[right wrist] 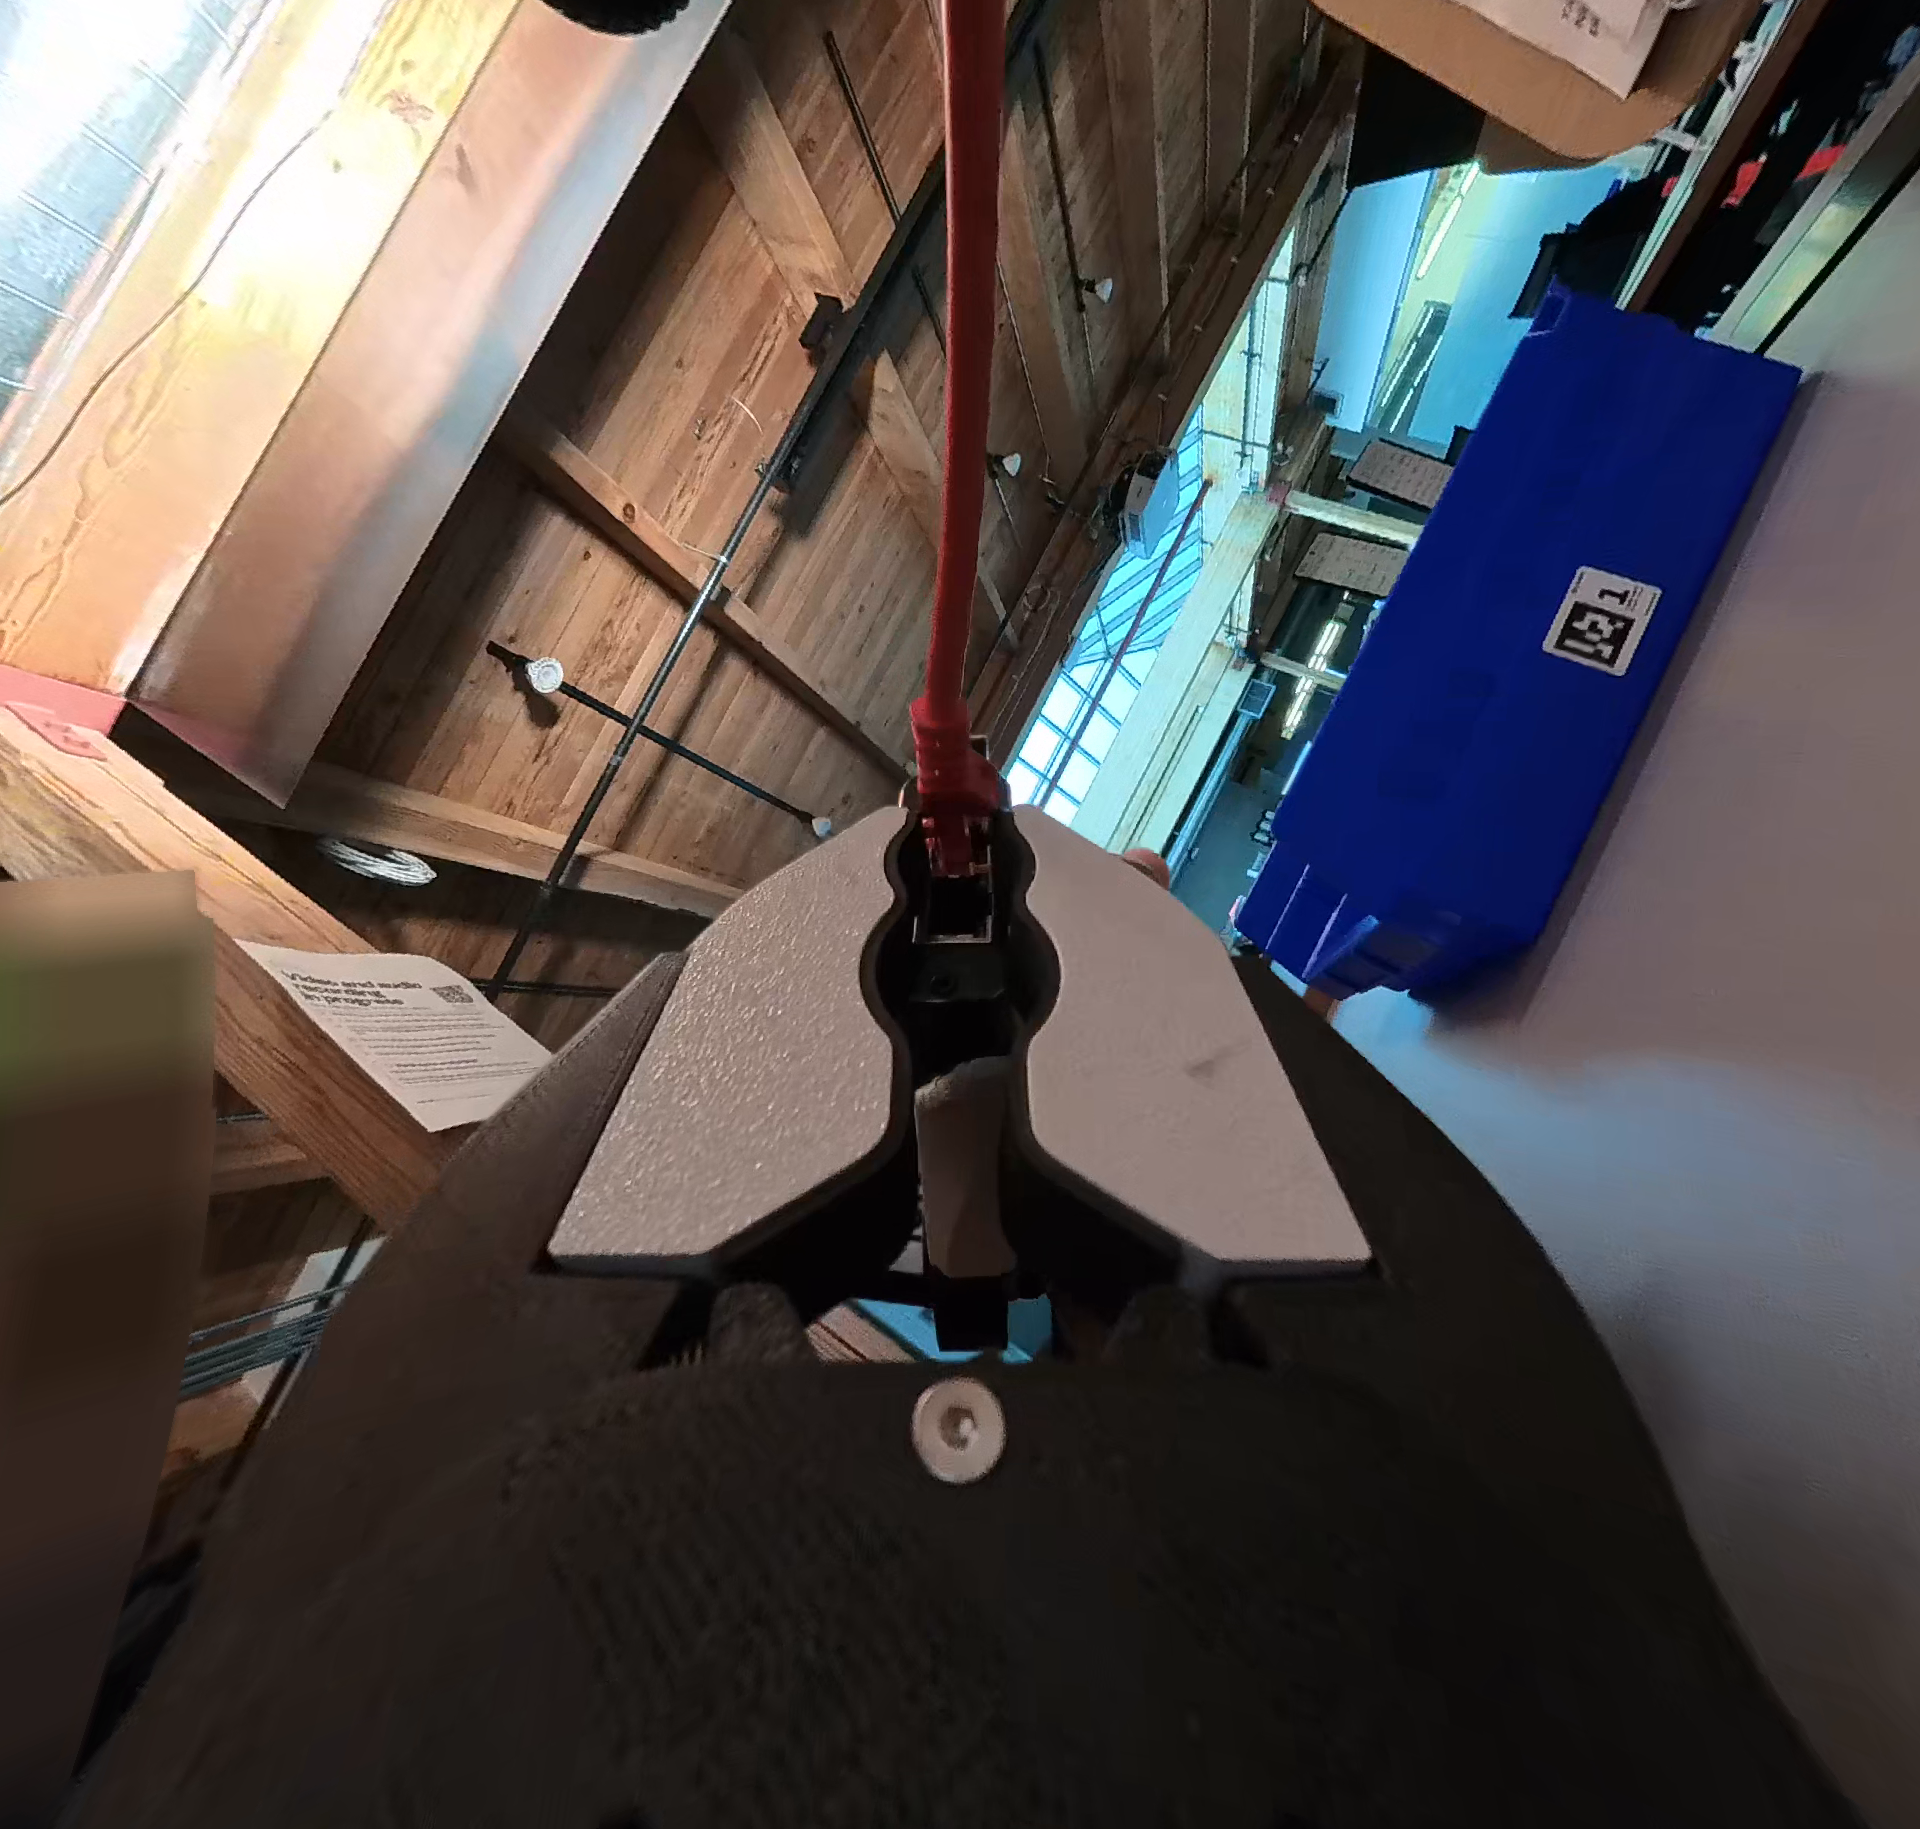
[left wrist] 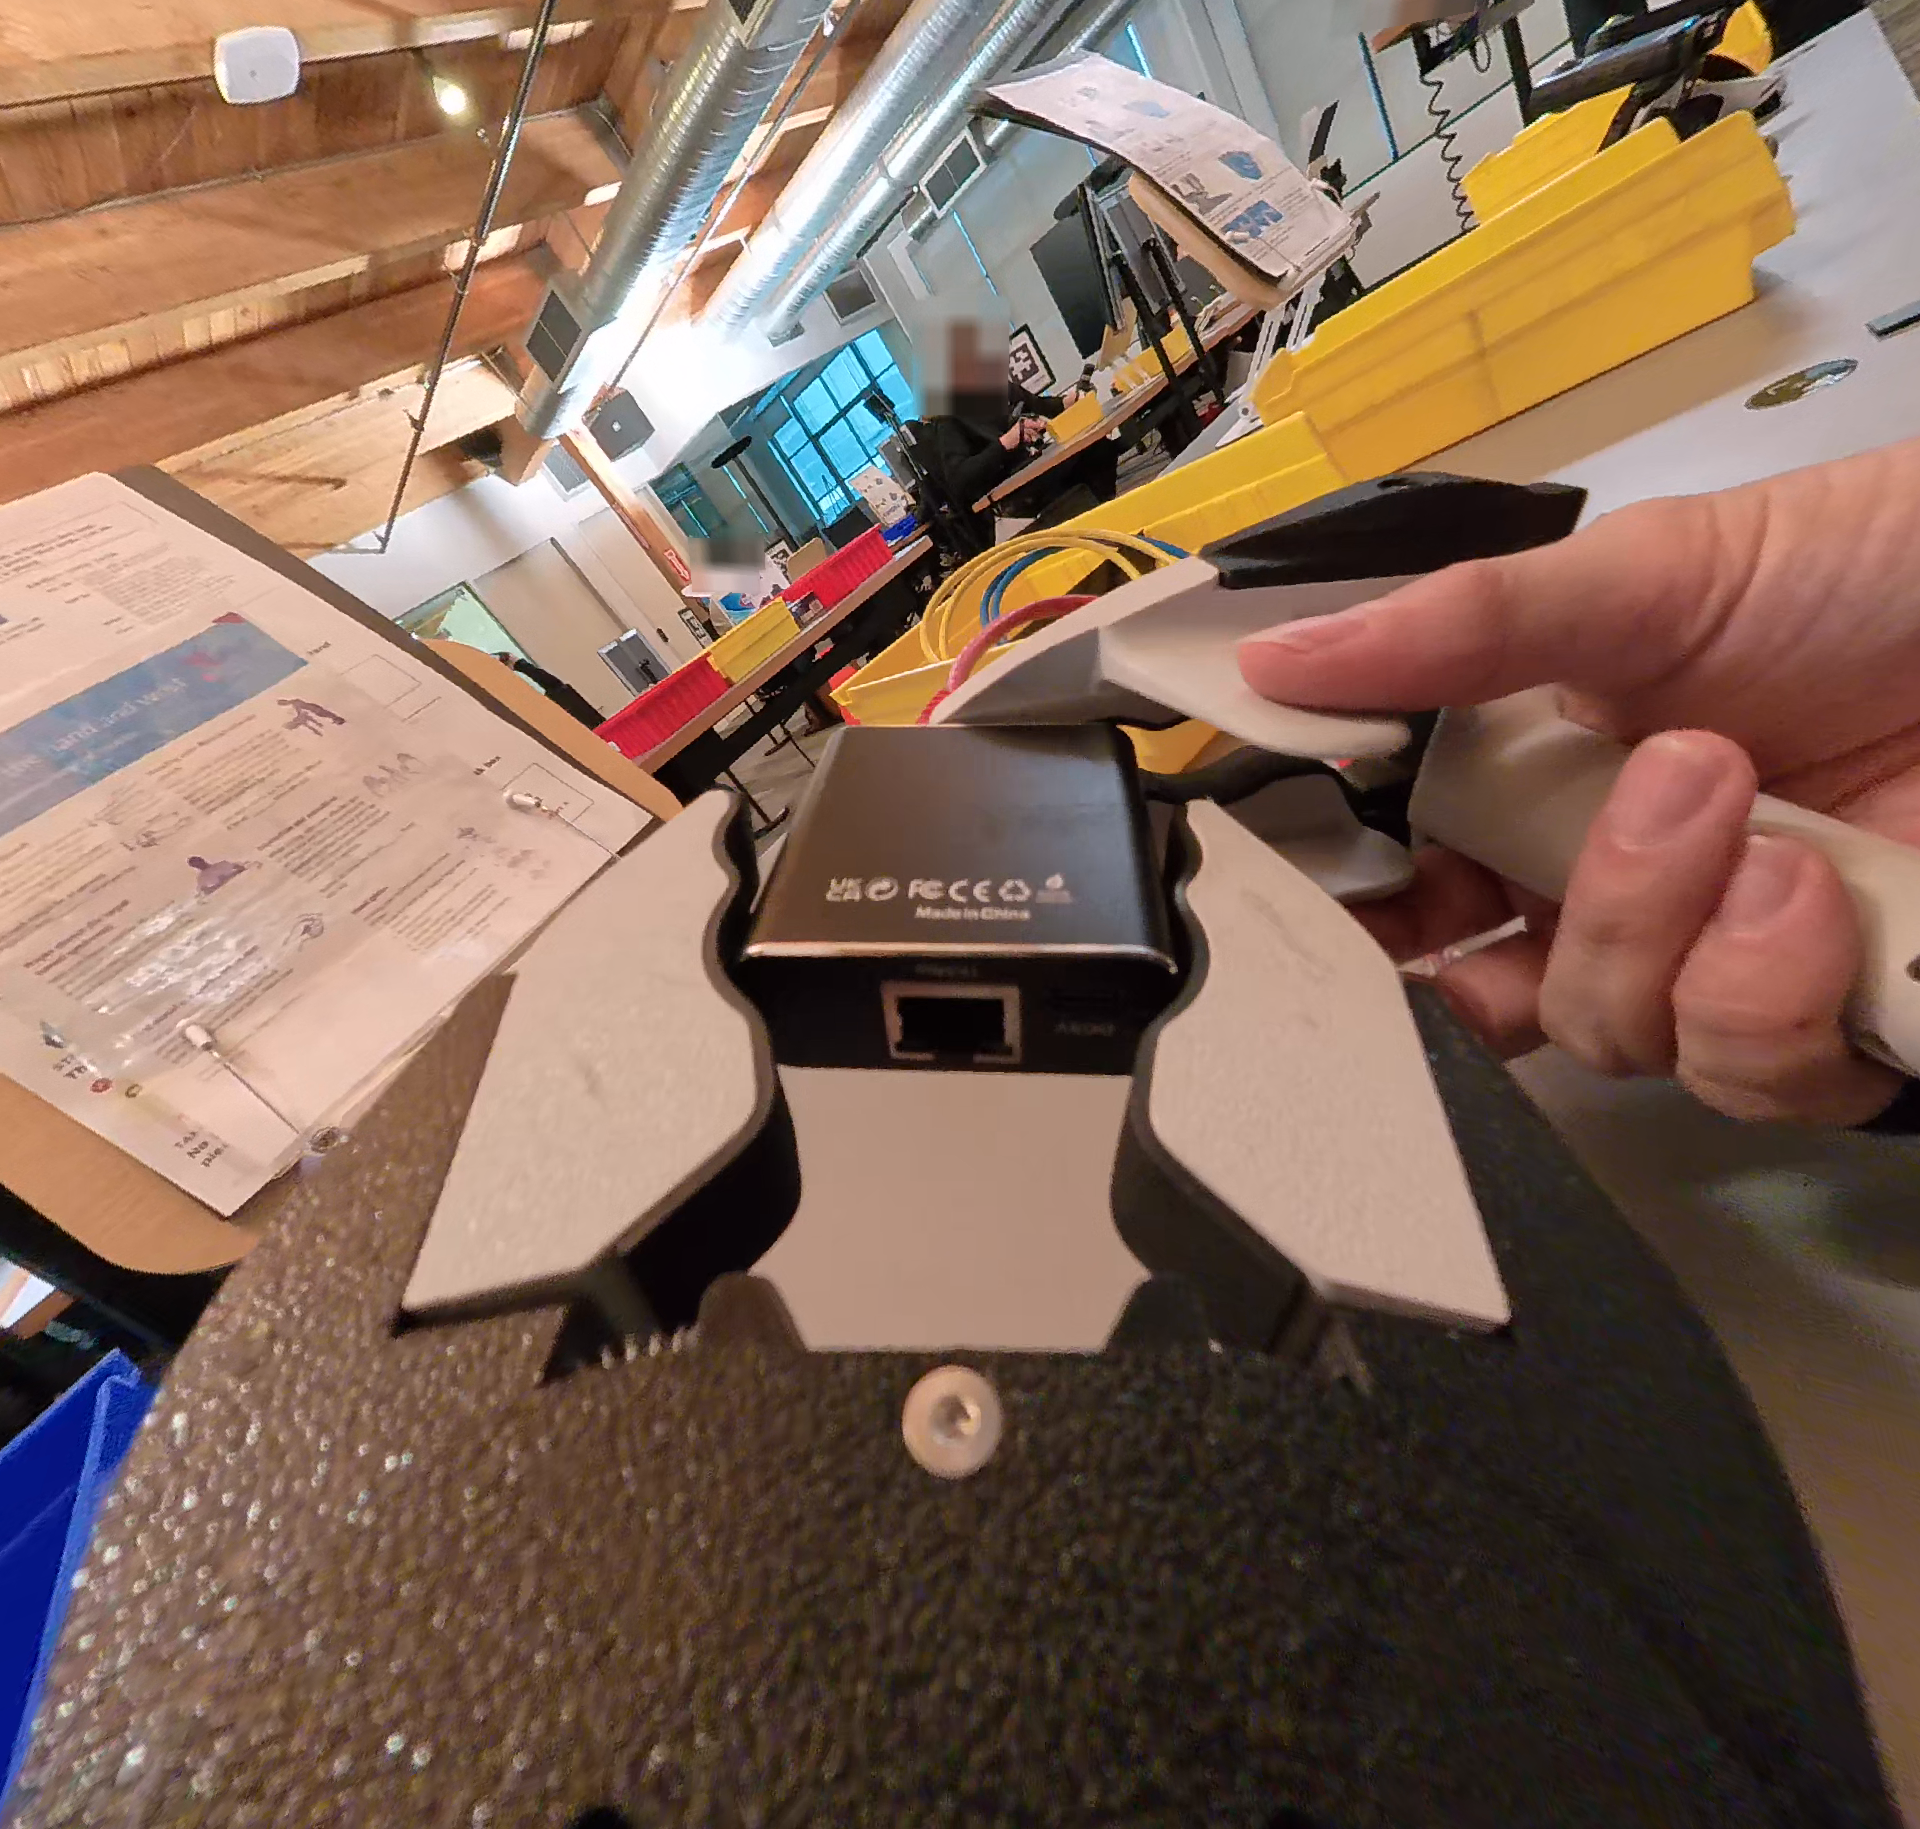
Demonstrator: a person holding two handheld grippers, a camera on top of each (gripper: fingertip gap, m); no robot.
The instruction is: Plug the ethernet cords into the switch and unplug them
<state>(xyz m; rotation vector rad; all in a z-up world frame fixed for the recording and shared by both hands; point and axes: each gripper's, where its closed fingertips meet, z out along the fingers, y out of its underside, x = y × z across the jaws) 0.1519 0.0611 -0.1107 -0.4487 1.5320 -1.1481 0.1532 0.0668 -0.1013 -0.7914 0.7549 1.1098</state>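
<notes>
The left gripper [left wrist: 951,906] is clamped on the switch [left wrist: 961,865], a small black box wedged between its two fingers with one empty port [left wrist: 949,1023] facing back toward the camera. The right gripper [left wrist: 1122,667], held in a hand [left wrist: 1662,792], reaches across the far end of the switch, just beyond the left fingers.

In the right wrist view the right gripper [right wrist: 961,823] is closed on the plug [right wrist: 951,792] of a red cord [right wrist: 961,325], which runs straight out ahead from the fingertips. Behind the plug, deep in the gap between the fingers, sits what looks like a port face [right wrist: 954,922]; whether the plug is seated in it or just clear of it cannot be told.

This looks like the plug-or-pull step at the switch's far end. The next move calls for a steady left hold and right-hand travel straight along the port's axis, with the latch pressed if the cord is coming out. More cords [left wrist: 997,595] lie in a yellow bin [left wrist: 1299,491] beyond.
</notes>
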